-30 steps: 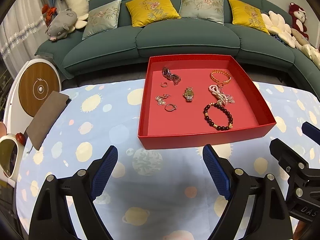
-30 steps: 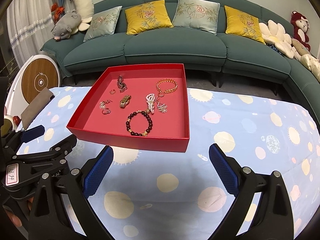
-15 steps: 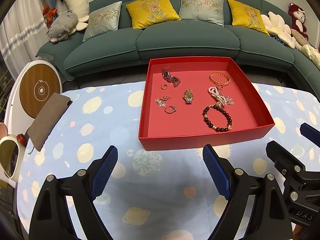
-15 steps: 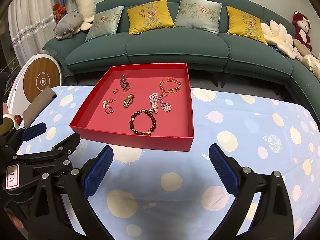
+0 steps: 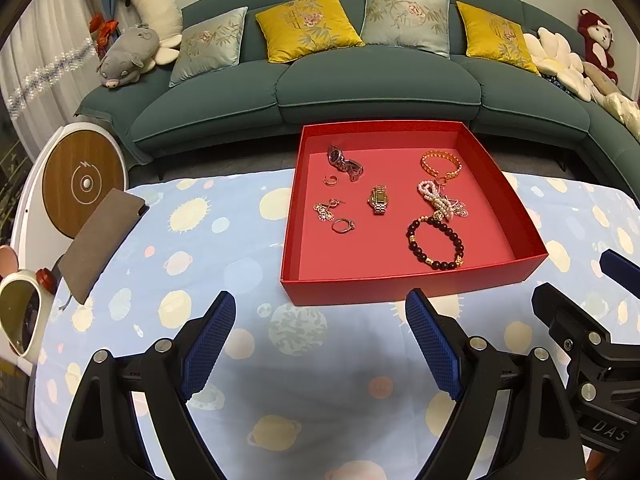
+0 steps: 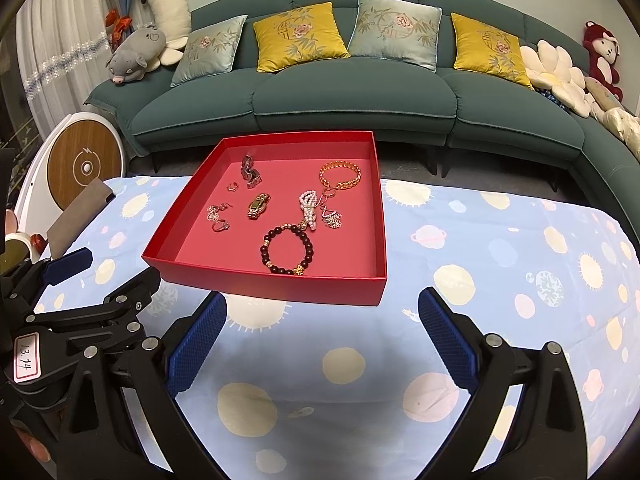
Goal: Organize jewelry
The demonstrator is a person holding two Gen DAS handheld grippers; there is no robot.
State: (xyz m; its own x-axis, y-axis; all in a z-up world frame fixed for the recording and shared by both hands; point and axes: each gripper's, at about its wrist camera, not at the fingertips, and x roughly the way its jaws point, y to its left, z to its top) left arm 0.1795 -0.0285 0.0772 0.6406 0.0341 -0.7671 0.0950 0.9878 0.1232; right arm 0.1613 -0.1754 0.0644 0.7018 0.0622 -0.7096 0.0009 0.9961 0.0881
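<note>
Since a second ago both grippers have drifted slightly, so the red tray (image 5: 404, 292) sits a touch lower in each view; the jewelry inside has not shifted. The left gripper (image 5: 320, 340) hangs above the planet-print tablecloth (image 5: 208, 248), jaws spread wide and holding nothing. The right gripper (image 6: 322, 336) is likewise wide open and empty, just short of the tray's near wall. Inside the tray lie a dark bead bracelet (image 6: 286, 250), a gold watch (image 6: 258, 205), a pearl strand (image 6: 309, 208), a gold chain bracelet (image 6: 340, 176), a silver watch (image 5: 345, 163) and a ring (image 5: 342, 225). Only the left view shows the whole brown pouch (image 5: 100, 242) at the table's left edge. Only the right view shows a label reading 13.14 (image 6: 26, 357) on the left gripper. A green sofa (image 5: 376, 88) stands behind.
</note>
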